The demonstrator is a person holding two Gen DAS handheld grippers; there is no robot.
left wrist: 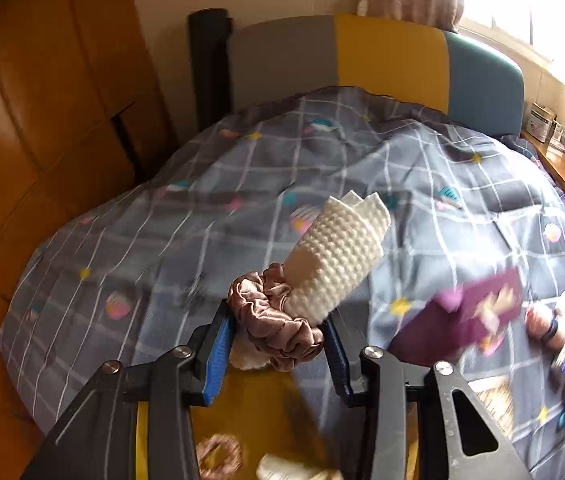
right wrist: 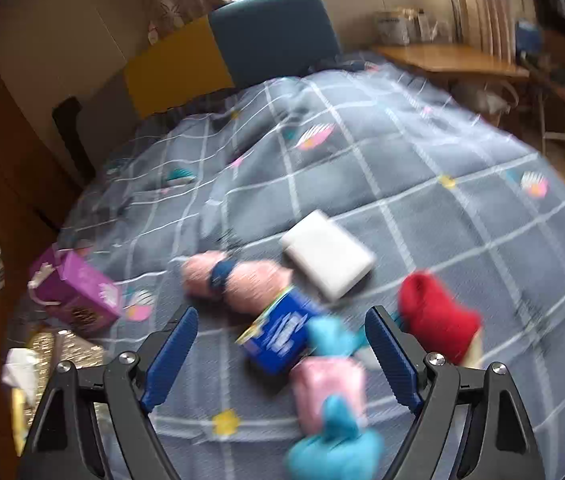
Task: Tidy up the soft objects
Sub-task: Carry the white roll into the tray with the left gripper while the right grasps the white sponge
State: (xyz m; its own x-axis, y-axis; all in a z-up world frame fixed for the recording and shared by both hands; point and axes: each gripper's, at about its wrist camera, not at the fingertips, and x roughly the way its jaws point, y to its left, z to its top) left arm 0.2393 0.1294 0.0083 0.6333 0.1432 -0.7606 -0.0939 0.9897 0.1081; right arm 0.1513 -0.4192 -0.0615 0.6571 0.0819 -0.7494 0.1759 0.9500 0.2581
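Observation:
My left gripper [left wrist: 278,334] is shut on a rolled white knitted cloth [left wrist: 342,256] ringed by a dusty-pink satin scrunchie [left wrist: 274,320]. It holds the bundle in the air above a yellow container [left wrist: 258,412] at the bed's near edge. My right gripper [right wrist: 282,320] stands open above the bed, holding nothing. Under it lie a blue packet [right wrist: 282,336], a pink roll with a blue band [right wrist: 238,280], a white flat pack [right wrist: 328,260], a red sock [right wrist: 438,320] and pink-and-turquoise soft pieces [right wrist: 330,392].
A grey checked duvet [right wrist: 402,168] covers the bed. A purple box [right wrist: 78,292] and a woven gold basket [right wrist: 66,346] sit at its left edge. Orange wardrobe doors [left wrist: 42,120] stand to the left, the headboard [left wrist: 362,56] behind and a wooden desk [right wrist: 450,60] to the right.

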